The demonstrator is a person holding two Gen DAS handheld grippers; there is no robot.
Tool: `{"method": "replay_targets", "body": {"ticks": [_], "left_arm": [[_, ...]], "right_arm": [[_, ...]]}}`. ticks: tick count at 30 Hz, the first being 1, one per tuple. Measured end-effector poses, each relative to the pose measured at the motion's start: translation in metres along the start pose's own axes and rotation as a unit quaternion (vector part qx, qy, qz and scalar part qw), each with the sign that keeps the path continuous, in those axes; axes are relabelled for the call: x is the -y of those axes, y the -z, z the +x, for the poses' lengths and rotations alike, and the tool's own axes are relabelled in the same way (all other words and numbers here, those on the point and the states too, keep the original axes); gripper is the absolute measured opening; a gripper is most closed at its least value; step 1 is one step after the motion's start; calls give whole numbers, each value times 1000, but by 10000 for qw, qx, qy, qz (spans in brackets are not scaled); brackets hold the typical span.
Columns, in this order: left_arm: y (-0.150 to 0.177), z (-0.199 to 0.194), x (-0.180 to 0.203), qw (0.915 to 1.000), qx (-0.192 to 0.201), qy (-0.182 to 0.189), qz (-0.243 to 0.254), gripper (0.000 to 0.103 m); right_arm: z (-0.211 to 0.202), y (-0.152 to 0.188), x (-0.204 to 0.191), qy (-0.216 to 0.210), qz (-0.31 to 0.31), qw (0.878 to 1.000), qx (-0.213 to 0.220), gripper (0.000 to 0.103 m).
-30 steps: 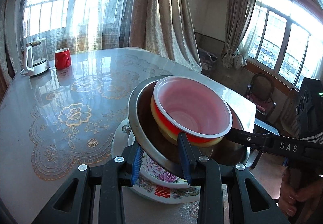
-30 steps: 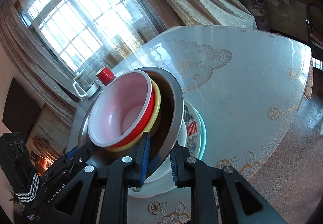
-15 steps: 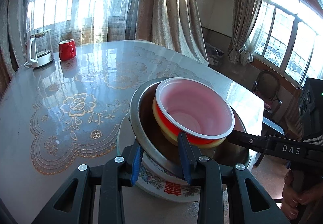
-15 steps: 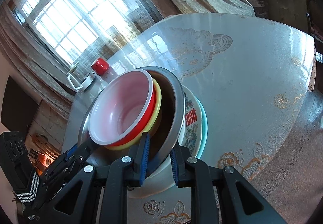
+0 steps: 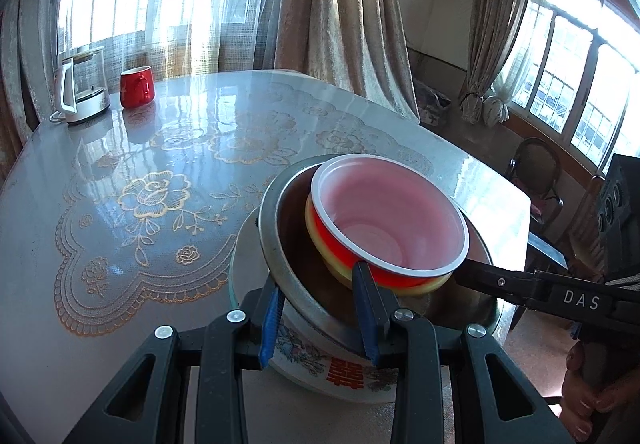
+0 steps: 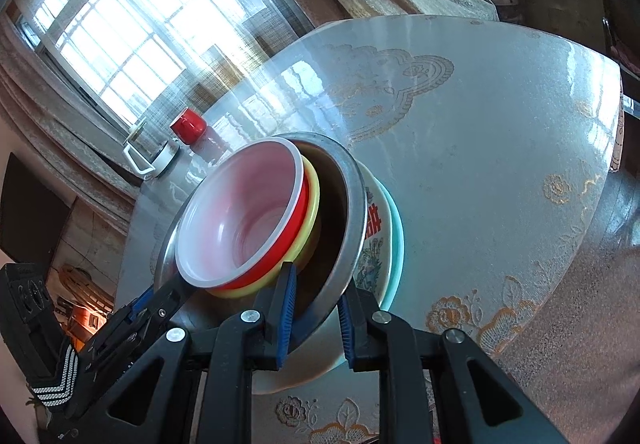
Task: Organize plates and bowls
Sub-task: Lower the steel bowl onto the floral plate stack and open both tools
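A steel bowl [image 5: 294,286] holding 2 nested plastic bowls, a red one [image 5: 384,220] with a white inside set in a yellow one [image 5: 320,234], sits on a flowered plate [image 5: 320,370] over a turquoise plate [image 6: 396,244], close to the table [image 5: 160,172] edge nearest the cameras. The left gripper [image 5: 318,318] is clamped on the steel bowl's near rim, 1 pad inside, 1 outside. The right gripper [image 6: 316,318] pinches the opposite rim the same way. At the table's far corner stand a red mug [image 5: 137,86] and a white kettle [image 5: 82,88], near each other.
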State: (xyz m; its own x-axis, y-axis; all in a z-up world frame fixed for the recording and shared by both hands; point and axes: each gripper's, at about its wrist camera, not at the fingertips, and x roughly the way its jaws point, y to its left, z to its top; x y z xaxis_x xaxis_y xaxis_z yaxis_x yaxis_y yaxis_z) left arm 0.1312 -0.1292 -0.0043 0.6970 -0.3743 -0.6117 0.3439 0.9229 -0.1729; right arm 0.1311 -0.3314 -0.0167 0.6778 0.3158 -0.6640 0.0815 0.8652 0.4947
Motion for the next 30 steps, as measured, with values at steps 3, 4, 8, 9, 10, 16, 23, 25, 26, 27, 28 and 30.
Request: {"method": "replay_targets", "body": {"ticks": [3, 4, 8, 9, 10, 16, 23, 25, 26, 27, 28, 30], "left_arm": [[0, 1, -1, 10000, -2, -4, -38, 35], [0, 1, -2, 10000, -7, 0, -47, 35], [3, 4, -6, 9999, -53, -6, -111, 35], [3, 4, -7, 9999, -71, 5, -152, 35], [4, 4, -9, 9998, -67, 33, -192, 35], [6, 0, -9, 9997, -81, 23, -220, 36], [11, -12, -7, 9999, -13, -7, -111, 37], [8, -10, -6, 9999, -30, -56, -146, 37], [8, -10, -6, 9998, -33, -66, -158, 37], [8, -10, -6, 9998, -35, -74, -161, 37], [8, -10, -6, 9998, -35, -77, -163, 37], [9, -11, -5, 9998, -54, -76, -168, 37]], "right_arm": [[0, 1, -1, 7, -7, 10000, 12, 22], [0, 1, -1, 12, 0, 10000, 12, 22], [-2, 3, -1, -107, 43, 9999, -8, 26], [-3, 3, -2, -111, 28, 9999, -11, 26], [-4, 3, -3, -105, -5, 9999, -14, 26], [-5, 7, -1, -179, -11, 9998, -83, 23], [-3, 7, 1, -283, 120, 9995, -89, 20], [-1, 5, 1, -271, 116, 9995, -68, 19], [0, 5, 1, -265, 123, 9996, -54, 19], [0, 4, 1, -267, 141, 9995, -42, 19], [1, 4, 2, -269, 145, 9995, -30, 19], [0, 5, 2, -267, 133, 9996, -13, 19]]}}
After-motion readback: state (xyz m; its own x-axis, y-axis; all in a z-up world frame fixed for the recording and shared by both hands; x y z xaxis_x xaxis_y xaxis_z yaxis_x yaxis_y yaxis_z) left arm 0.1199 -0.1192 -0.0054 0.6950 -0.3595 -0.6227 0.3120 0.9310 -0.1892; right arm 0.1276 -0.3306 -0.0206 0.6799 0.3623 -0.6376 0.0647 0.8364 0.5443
